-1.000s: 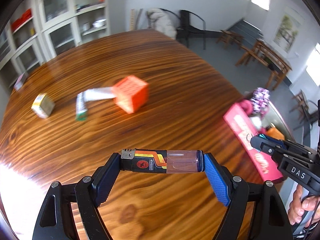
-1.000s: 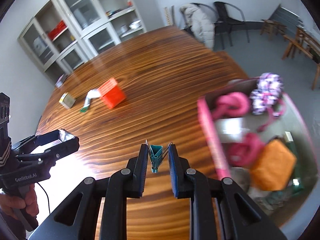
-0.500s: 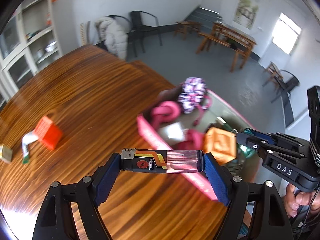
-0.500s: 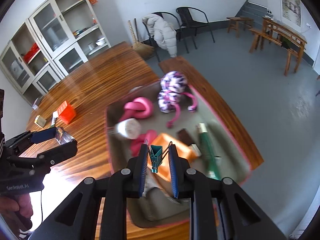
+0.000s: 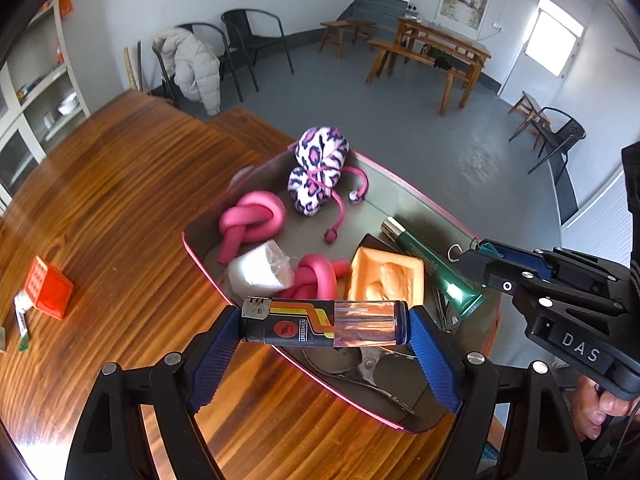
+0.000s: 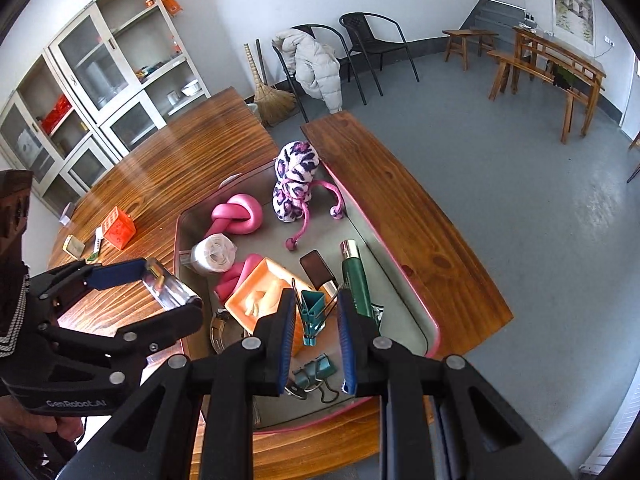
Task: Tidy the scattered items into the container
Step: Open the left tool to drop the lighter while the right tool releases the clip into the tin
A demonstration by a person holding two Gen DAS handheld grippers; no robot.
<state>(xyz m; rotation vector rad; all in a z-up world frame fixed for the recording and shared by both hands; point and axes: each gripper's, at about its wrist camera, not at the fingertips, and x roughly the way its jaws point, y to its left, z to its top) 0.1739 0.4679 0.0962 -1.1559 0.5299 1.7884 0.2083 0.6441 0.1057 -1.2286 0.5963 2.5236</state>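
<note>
The left gripper (image 5: pixel 325 326) is clamping a lighter (image 5: pixel 324 323) crosswise and the right gripper (image 6: pixel 313 314) a teal binder clip (image 6: pixel 312 310), both hanging directly above the pink-rimmed tray (image 6: pixel 432 334).

Swung from above the bare wooden table (image 5: pixel 120 208) to over the pink-rimmed tray (image 5: pixel 192 252). Carried along the lighter (image 5: pixel 324 322) and teal binder clip (image 6: pixel 313 310).

A plain meeting or common room: glass-door cabinets (image 6: pixel 100 92), black chairs (image 6: pixel 372 48), wooden benches (image 5: pixel 424 56), broom (image 6: pixel 272 92).
</note>
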